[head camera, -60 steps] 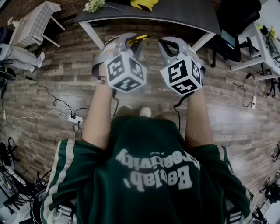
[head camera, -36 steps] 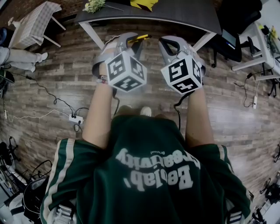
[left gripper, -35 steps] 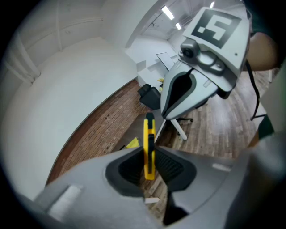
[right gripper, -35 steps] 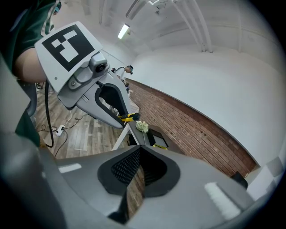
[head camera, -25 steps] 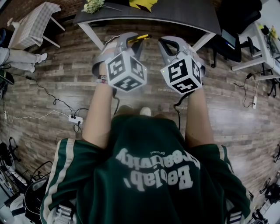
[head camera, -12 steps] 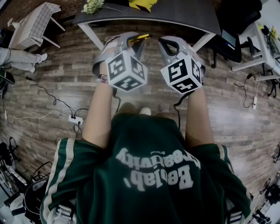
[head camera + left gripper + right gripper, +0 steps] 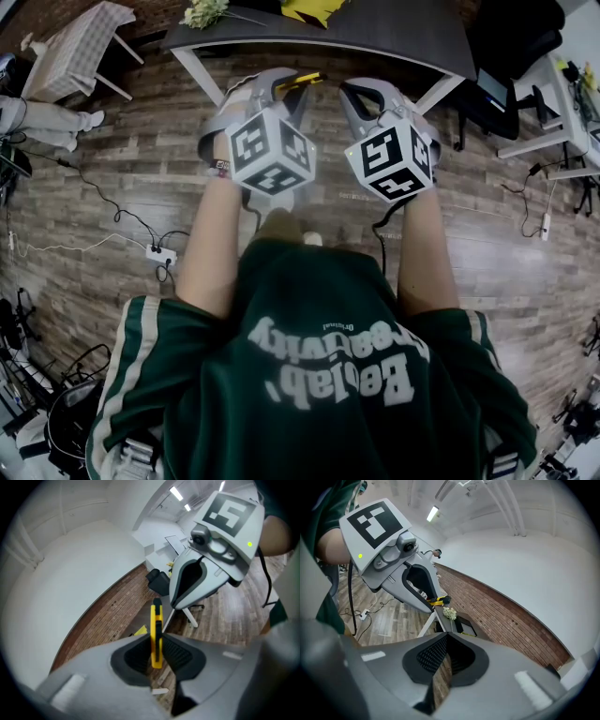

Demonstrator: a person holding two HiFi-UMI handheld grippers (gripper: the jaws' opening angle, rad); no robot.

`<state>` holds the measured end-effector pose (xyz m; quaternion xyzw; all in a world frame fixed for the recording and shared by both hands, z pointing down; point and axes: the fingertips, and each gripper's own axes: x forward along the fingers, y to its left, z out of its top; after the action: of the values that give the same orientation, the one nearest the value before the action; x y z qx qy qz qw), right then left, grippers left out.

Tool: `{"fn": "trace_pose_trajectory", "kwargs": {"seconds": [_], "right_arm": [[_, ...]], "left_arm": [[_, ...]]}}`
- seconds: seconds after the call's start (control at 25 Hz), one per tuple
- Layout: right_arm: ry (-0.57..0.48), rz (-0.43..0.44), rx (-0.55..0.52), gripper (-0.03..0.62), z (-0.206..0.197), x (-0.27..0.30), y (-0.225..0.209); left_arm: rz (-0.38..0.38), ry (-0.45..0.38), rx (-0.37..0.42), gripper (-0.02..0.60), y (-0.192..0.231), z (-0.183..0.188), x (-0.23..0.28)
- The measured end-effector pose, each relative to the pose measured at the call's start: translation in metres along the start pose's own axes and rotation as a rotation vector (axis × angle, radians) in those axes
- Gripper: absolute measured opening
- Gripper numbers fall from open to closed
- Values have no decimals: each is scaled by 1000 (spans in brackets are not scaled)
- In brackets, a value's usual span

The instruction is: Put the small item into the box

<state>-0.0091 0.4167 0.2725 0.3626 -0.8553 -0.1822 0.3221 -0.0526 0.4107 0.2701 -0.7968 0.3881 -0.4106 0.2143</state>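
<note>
A slim yellow and black item (image 7: 156, 620) stands edge-on between the pads of my left gripper (image 7: 157, 641), which is shut on it. In the head view the same yellow item (image 7: 298, 82) pokes out of the left gripper (image 7: 291, 87), held in the air in front of the dark table (image 7: 394, 33). My right gripper (image 7: 350, 92) hovers beside it to the right. Its jaws meet with nothing between them in the right gripper view (image 7: 446, 639). A dark open box (image 7: 465, 625) lies on the table top (image 7: 443, 620).
A bunch of pale flowers (image 7: 202, 11) and a yellow object (image 7: 309, 7) lie on the table's far side. A small cloth-covered table (image 7: 70, 52) stands at the left, white desks (image 7: 553, 103) at the right. Cables and a power strip (image 7: 161, 254) lie on the wooden floor.
Both grippers keep their places and their grip. Only the head view has shifted a little.
</note>
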Motion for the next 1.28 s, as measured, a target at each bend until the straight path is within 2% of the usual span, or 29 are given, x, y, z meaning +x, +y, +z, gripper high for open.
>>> {"fn": "trace_pose_trajectory", "kwargs": {"seconds": [0.72,1.08,1.28], "right_arm": [[7,12,22,6,-9,36,-30],[18,15,35,6,-10,85,-62],[24,23,49,6,-10,110,-81]], "left_arm": [[-12,-21,11,72,28,5,42],[-4,-27,3,72,69,-8,83],[-23,-39,9,72,90,-9,114]]}}
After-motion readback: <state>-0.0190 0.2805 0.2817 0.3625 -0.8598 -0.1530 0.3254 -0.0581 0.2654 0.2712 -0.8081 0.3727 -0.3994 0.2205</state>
